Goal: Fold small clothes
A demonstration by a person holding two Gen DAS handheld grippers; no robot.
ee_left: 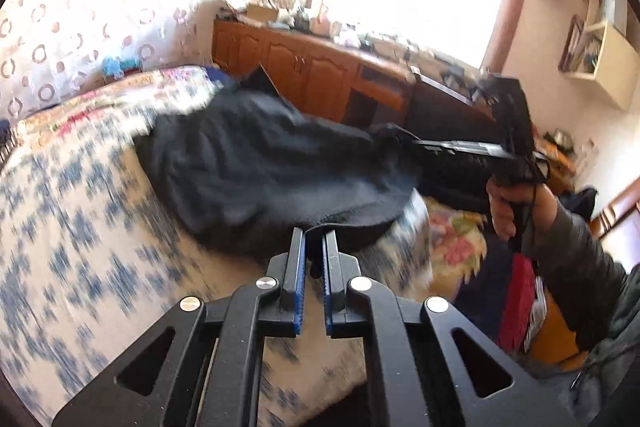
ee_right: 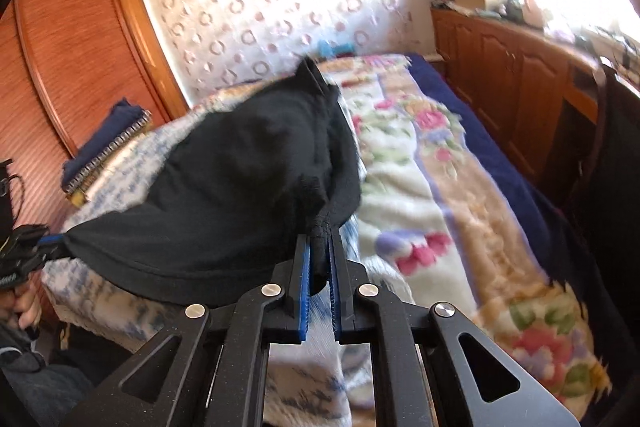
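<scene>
A: What's the biggest thing here?
B: A bed under a blue-and-white patterned blanket, with a floral fleece blanket beside it.
A: And the clothing?
B: A small black knit garment stretched above the bed, lifted off the blankets between both tools.
A: The grippers?
B: The left gripper has its jaws nearly together, pinching the garment's hem. The right gripper is clamped narrow on a bunched corner.
</scene>
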